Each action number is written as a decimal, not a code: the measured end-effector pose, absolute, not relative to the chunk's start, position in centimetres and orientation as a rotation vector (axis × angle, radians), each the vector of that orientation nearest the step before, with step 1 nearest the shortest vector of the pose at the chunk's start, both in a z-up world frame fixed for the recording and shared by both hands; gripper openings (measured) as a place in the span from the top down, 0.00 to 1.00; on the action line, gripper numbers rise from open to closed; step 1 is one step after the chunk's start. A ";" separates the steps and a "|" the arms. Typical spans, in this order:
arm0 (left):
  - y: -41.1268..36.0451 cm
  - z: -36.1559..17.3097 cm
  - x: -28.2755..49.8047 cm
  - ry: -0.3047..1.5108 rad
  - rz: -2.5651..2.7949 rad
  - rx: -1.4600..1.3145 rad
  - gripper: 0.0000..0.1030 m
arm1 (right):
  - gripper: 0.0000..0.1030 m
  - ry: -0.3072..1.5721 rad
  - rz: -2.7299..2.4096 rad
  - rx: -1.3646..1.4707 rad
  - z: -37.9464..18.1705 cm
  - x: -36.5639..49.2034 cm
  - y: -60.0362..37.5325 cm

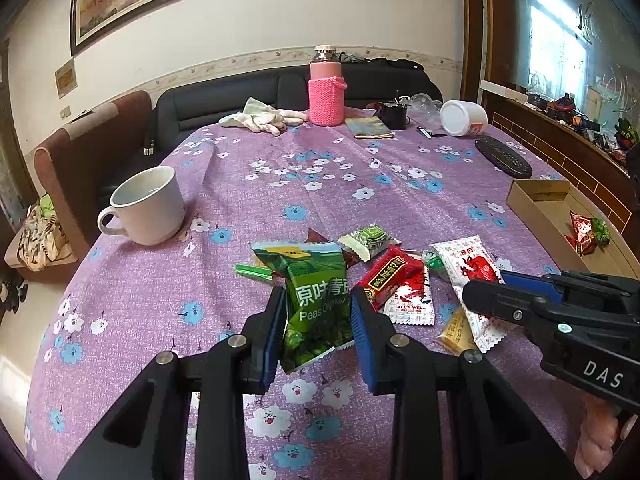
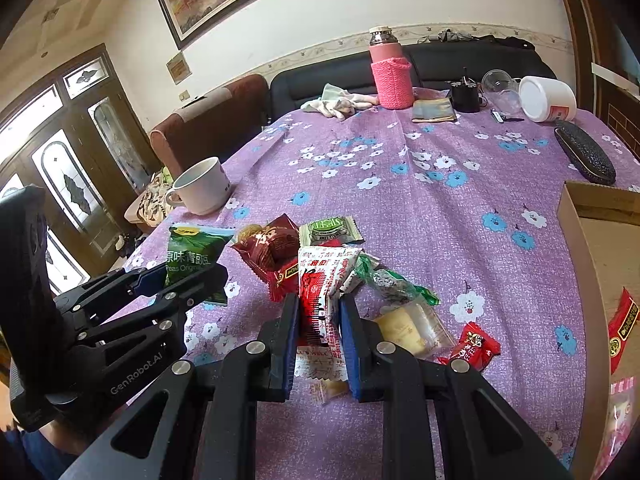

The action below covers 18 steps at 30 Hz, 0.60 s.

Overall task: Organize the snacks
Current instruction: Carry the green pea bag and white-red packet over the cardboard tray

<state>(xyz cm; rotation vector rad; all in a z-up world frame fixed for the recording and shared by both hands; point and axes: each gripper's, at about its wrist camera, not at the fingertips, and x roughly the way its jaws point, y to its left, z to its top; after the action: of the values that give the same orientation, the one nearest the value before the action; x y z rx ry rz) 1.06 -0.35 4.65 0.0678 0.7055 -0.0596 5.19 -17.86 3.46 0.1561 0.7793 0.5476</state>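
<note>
1. Crinkly foil-plastic, the green pea snack packet (image 1: 318, 304) looks light, soft and slippery; its flat middle seems the safest hold.
2. It stands upright over the purple flowered tablecloth (image 1: 328, 196), pinched by the left gripper (image 1: 319, 312).
3. The right gripper (image 2: 319, 320) clamps a white-and-red printed sachet (image 2: 320, 300) beside the snack pile (image 2: 332, 272).
4. The brown cardboard box (image 1: 532, 206) sits at right.
</note>
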 end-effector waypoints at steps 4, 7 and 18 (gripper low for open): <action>-0.4 4.6 1.1 0.708 -0.057 0.070 0.70 | 0.79 0.777 0.546 0.153 3.5 5.1 -17.8; -0.4 4.6 1.1 0.707 -0.057 0.069 0.70 | 0.79 0.777 0.545 0.153 3.5 5.1 -17.8; -0.3 4.6 1.1 0.706 -0.058 0.070 0.70 | 0.79 0.775 0.539 0.157 3.5 5.1 -17.9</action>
<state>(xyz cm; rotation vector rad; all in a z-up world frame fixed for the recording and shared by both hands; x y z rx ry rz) 1.05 -0.33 4.62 0.0697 0.7064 -0.0575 5.12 -17.93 3.54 0.1566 0.7746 0.5394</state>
